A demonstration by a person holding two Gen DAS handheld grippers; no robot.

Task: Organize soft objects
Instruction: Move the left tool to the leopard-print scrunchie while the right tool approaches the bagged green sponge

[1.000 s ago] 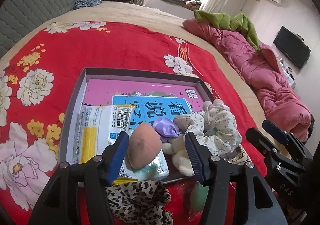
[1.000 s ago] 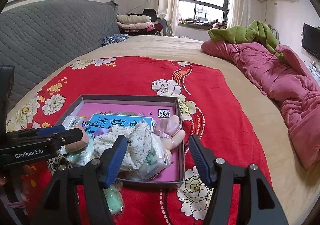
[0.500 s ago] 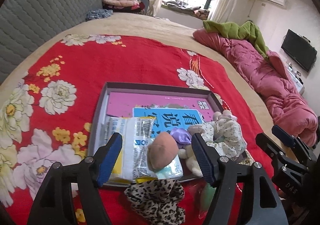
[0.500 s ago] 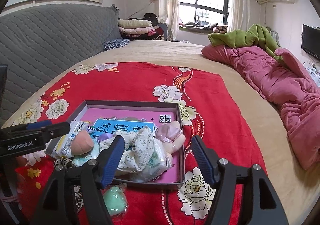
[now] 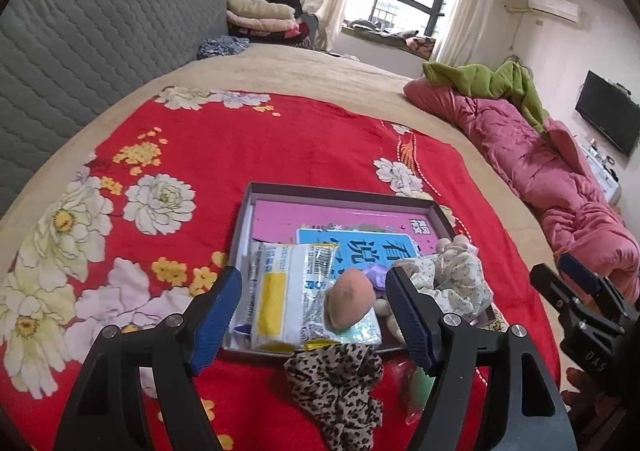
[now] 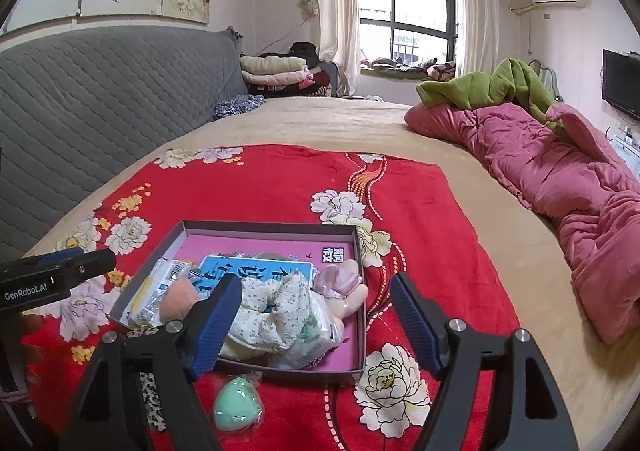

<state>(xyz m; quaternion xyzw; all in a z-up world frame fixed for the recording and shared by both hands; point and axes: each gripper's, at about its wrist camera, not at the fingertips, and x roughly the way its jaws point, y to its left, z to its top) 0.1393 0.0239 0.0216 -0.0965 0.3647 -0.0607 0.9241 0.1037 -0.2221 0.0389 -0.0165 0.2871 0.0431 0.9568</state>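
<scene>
The left hand-held gripper point(image 5: 314, 315) hangs wide open and empty; at its 6 o'clock a leopard scrunchie point(image 5: 336, 383) lies on the red blanket point(image 5: 224, 155). Only the right view shows the green sponge point(image 6: 237, 403) clearly, just before the box point(image 6: 272, 227), between the spread, empty jaws of the right hand-held gripper point(image 6: 316, 323). Inside the box, a peach sponge point(image 5: 349, 298) tops a packet point(image 5: 288, 291); a floral cloth point(image 6: 276, 307) sits at 3 o'clock.

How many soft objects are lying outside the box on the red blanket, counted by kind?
Leopard-print scrunchie: 1
Green sponge in clear wrapper: 1
Total: 2, both just in front of the box, on the red blanket.
</scene>
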